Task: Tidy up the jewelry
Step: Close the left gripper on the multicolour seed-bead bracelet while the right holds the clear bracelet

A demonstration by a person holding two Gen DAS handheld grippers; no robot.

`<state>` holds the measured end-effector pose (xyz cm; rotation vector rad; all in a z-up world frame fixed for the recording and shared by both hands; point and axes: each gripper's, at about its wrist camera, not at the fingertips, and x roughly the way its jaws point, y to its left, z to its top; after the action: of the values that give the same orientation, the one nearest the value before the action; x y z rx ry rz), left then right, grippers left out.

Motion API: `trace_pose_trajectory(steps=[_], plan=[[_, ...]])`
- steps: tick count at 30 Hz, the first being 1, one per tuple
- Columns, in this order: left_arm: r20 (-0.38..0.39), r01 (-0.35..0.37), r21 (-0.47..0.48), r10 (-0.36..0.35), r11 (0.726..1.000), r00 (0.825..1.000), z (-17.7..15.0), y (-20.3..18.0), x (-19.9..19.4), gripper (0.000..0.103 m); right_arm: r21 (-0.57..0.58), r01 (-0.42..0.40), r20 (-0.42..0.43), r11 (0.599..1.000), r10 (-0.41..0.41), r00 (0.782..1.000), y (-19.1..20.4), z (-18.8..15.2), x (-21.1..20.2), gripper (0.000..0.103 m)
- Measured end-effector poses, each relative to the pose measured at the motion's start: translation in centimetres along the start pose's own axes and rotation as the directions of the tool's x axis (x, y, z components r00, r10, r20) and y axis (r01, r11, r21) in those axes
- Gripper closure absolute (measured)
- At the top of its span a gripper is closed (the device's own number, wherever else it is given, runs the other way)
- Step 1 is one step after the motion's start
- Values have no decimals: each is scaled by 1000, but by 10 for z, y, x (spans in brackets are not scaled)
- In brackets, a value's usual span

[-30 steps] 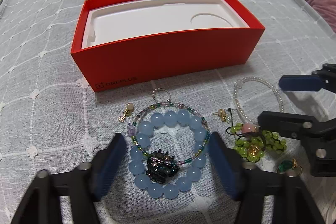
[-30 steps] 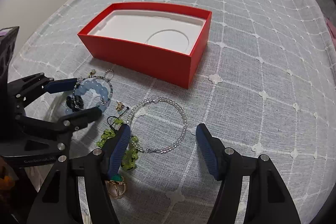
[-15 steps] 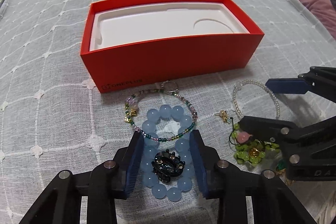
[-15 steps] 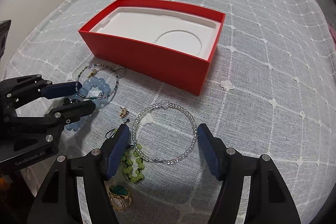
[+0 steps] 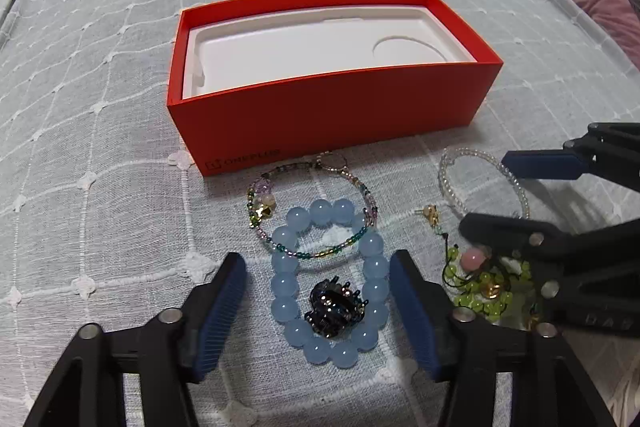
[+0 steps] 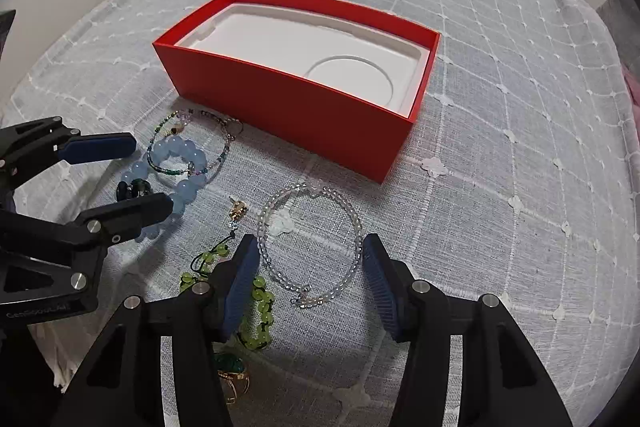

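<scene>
**Both claws spread wide over their bracelets**

Left wrist view: the left gripper point(image 5: 318, 301) is released, its jaws straddling the blue bead bracelet point(image 5: 329, 277) lying flat just ahead, short of the red box point(image 5: 320, 115). Half a second earlier those jaws were pinched close.

Right wrist view: the right gripper point(image 6: 308, 281), also released, brackets the clear bead bracelet point(image 6: 310, 245) much as before; the box lies beyond.

Glossy glass-like blue beads point(image 5: 326, 281) on woven cloth point(image 5: 100, 131).
</scene>
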<state>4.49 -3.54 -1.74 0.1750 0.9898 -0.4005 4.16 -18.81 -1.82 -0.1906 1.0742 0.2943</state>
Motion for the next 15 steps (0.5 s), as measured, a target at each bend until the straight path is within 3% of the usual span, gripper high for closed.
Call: trace_pose_trajectory(steps=[15], plan=[[30, 35, 8, -35, 999, 999, 5, 6, -4, 35, 32, -29, 52, 999, 27, 998, -8, -2, -23, 49]])
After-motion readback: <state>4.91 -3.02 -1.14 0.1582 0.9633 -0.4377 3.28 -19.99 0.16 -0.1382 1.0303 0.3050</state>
